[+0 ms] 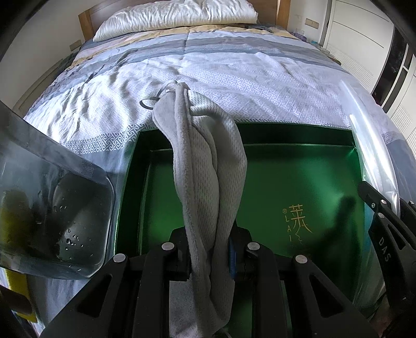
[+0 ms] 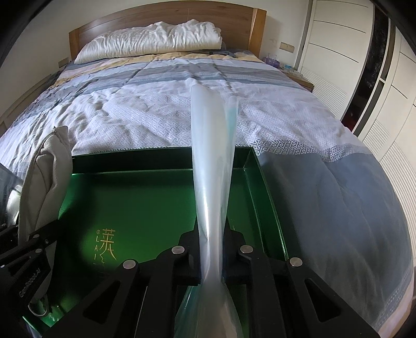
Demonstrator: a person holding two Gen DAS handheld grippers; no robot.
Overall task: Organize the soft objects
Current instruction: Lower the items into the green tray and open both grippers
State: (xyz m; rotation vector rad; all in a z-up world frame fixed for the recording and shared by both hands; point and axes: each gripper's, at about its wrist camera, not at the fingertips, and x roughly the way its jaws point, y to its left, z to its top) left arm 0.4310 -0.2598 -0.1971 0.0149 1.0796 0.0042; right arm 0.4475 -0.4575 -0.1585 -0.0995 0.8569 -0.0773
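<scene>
Left gripper (image 1: 211, 256) — my fingers are clamped on a grey cloth (image 1: 208, 166), a bunched, waffle-textured piece that stands up between the jaws and trails below them. A small loop shows at its top end. The cloth hangs over the near left part of the green box (image 1: 299, 182); in the right wrist view the same cloth (image 2: 44, 182) sits at the box's left edge.

Right gripper (image 2: 212, 253) — my fingers are pressed together on a clear plastic bag (image 2: 212, 161), a thin translucent sheet gathered into a narrow upright fold, with a faint blue tint along its right edge. It rises above the box's far wall and spreads out below the jaws. In the left wrist view the bag (image 1: 374, 161) runs along the box's right side.

Green box (image 2: 145, 208) — shallow, open, glossy inside, gold lettering on its floor. It lies on the bed's quilt (image 2: 299, 124), at the near end.

Quilt — pale, banded in blue, grey and yellow, wrinkled.

Pillow (image 2: 150, 39) — white, crumpled, at the wooden headboard (image 2: 166, 15).

Clear container (image 1: 52, 215) — left of the box, water droplets on its wall; contents dark and unclear.

Wardrobe (image 2: 343, 52) — white doors, right of the bed.
</scene>
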